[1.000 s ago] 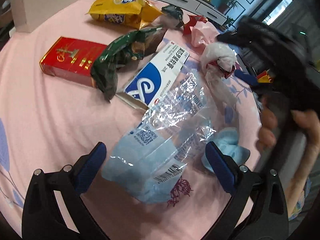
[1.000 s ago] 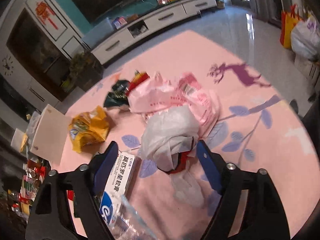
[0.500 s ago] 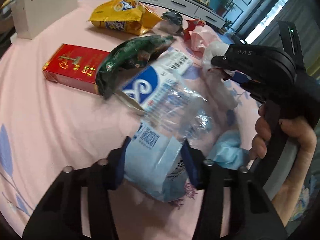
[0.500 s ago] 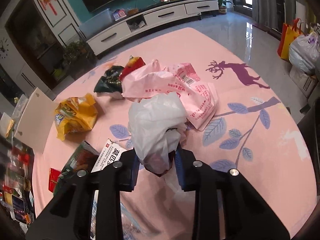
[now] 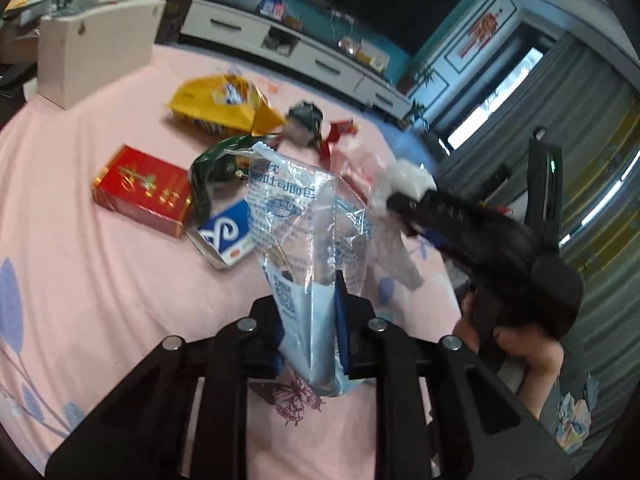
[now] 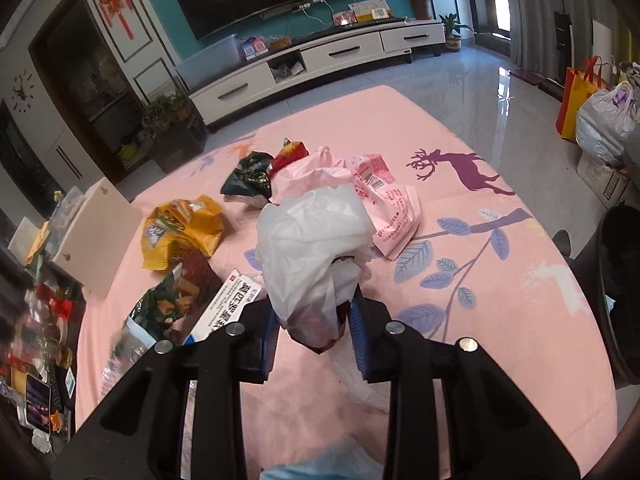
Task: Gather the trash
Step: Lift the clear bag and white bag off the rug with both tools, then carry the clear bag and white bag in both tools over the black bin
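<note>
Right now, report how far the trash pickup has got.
Nothing looks binned yet. In hand: left tongs clamp the clear printed plastic wrapper; right tongs clamp the crumpled white plastic bag. Left: yellow snack bag, red box, pink printed bag.

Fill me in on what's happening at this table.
A person is collecting trash with two handheld grippers. The left gripper is shut on a clear plastic bag; the right gripper is shut on a crumpled white bag. A yellow snack bag, red box and pink wrapper lie on the pink tablecloth.
</note>
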A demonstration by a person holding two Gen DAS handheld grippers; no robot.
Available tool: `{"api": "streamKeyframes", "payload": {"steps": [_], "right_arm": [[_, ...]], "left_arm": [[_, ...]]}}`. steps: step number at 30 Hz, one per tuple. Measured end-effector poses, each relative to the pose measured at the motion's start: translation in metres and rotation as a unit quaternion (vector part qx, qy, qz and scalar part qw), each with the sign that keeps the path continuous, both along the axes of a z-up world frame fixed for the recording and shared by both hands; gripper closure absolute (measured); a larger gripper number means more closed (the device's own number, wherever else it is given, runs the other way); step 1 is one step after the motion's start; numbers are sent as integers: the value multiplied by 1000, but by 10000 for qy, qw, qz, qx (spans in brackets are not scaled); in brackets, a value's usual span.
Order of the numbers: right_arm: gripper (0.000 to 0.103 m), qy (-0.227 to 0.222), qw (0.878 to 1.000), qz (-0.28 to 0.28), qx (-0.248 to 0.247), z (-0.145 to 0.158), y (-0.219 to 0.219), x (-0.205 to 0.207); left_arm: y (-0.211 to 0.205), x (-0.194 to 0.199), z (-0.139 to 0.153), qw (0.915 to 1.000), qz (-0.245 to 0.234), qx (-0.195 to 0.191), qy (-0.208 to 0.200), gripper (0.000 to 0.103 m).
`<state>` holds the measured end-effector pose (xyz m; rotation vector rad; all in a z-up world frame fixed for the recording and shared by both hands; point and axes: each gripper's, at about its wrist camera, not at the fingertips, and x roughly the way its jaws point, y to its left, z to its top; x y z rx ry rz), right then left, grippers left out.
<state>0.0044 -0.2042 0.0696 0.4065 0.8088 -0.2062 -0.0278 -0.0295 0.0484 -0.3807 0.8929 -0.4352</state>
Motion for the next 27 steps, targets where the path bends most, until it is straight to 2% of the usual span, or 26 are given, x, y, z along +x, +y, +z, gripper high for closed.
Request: {"api": "streamKeyframes", "payload": {"steps": [8,18,27], "right_arm": [[71,-141,9997,125,-134,15,11,-14],[71,-476,9983,277,-197,37,20,-29],[71,-631,9966,434,-314,49,26,-38]], "left_arm": [[12,-6,14,9990,344,48,-282,82],[37,-10,21,9958,711,-241,-532,82],[54,-14,26,9914,1132,-147,-638,82]]}}
